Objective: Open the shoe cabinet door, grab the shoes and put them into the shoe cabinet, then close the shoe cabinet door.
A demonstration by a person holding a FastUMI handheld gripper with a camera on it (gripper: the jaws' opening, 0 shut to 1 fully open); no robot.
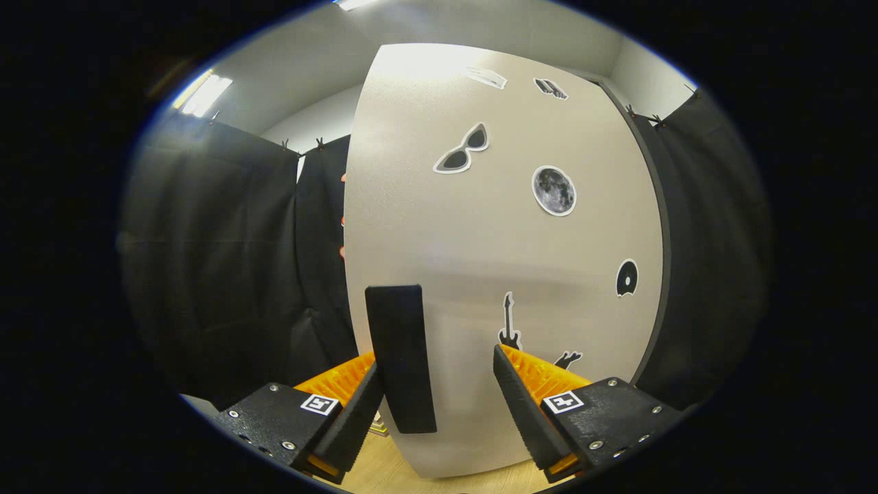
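The shoe cabinet door (480, 233) stands close in front of me, a pale panel with several stickers: sunglasses, a moon, a guitar. Its black vertical handle (401, 357) sits low on the door near the left edge. My gripper (437, 362) is open, with the handle between the fingers. The handle is right beside the left finger (357, 412), and a clear gap separates it from the right finger (521, 405). I cannot tell whether the door is shut or ajar.
Black cloth walls (226, 274) hang to the left and right of the cabinet. A dark frame edge (660, 274) runs down the door's right side. Light wooden floor (384, 473) shows below the door.
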